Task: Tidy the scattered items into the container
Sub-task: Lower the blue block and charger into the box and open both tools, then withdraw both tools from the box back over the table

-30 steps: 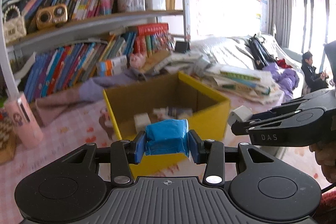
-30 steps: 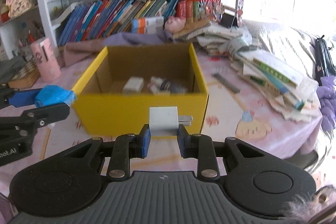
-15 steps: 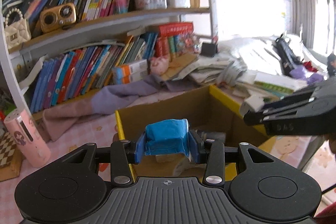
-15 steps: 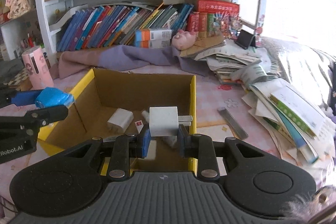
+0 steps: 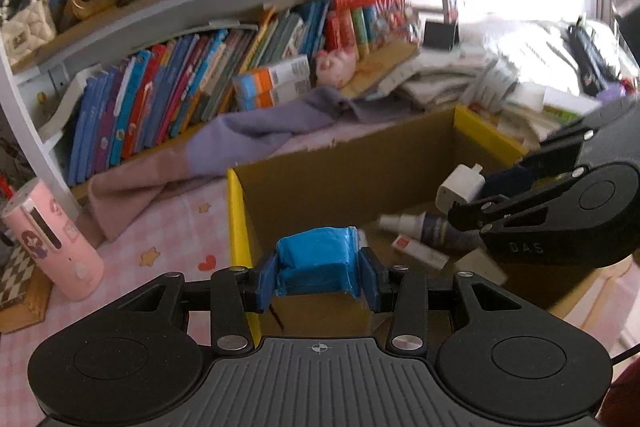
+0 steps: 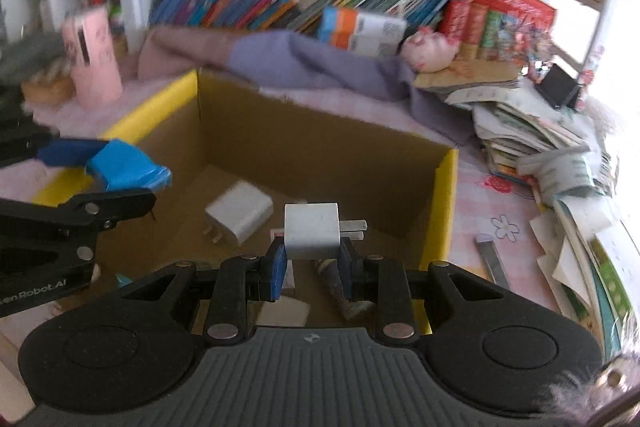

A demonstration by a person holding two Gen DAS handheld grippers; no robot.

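Over the yellow cardboard box on the pink desk, my left gripper clamps a crumpled blue packet at the box's left wall, while my right gripper pinches a white plug adapter (prongs pointing right) above another white charger inside.

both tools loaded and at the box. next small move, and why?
Probably open the right tool and drop the white charger. It already sits over the open yellow box, above the floor where another charger lies. The left tool, clamping the blue packet, looks nearer the box's left wall, so it could follow.
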